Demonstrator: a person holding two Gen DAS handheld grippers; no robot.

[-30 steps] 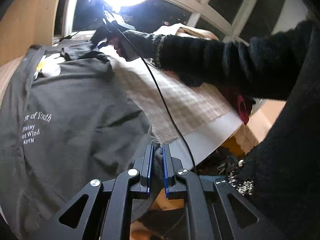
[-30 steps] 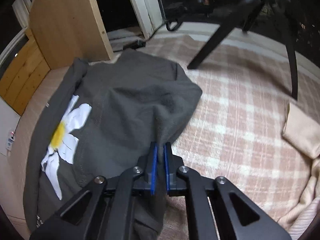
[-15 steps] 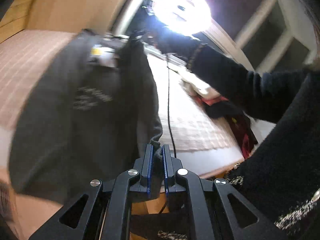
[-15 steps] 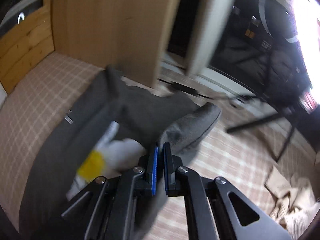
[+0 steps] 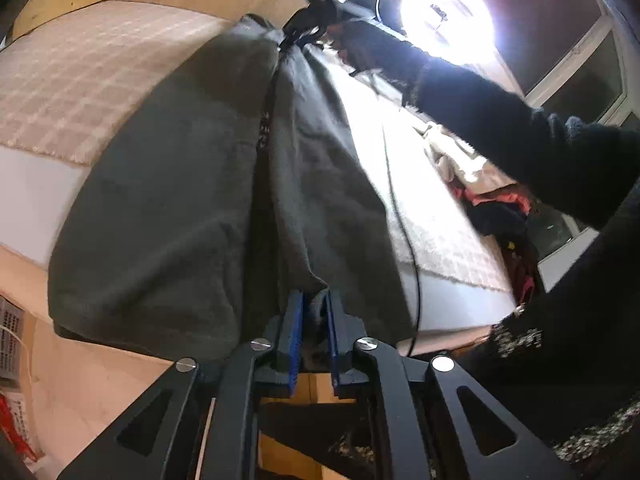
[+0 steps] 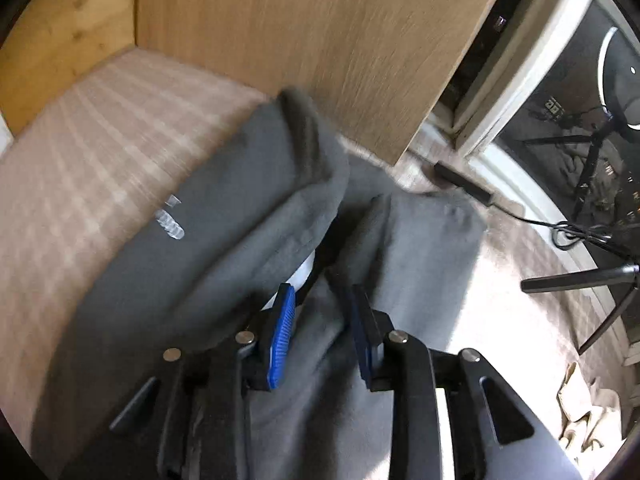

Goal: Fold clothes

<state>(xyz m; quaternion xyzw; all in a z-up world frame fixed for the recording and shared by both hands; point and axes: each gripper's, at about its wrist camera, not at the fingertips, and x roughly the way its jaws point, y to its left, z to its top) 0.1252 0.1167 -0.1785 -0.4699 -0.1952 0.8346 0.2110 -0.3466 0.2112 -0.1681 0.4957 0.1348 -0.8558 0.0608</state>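
While the dark grey sweatshirt (image 5: 168, 208) lies doubled lengthwise on the checked bed cover (image 5: 80, 76), with its near end draped over the mattress edge, the left gripper (image 5: 314, 312) is clenched on a bunch of its hem. The right gripper (image 6: 322, 312) has its jaws spread apart with grey cloth lying loosely between them, so it looks released, not pinching. The main risk, as I judge it, is that the far end is now unheld: any pull from the left side could drag the top layer off the lower one and skew the fold, and the overhanging end could slide toward the floor under its own weight. Cloth resting between the right jaws could also snag and lift as that gripper backs away, undoing the crease. Compared with a second ago, the sweatshirt was spread flat with its white lettering and daisy print facing up; now it is folded over, only a scrap of white print shows in the right wrist view, and the right gripper, then clamped on an edge, has opened. The left grip is unchanged.
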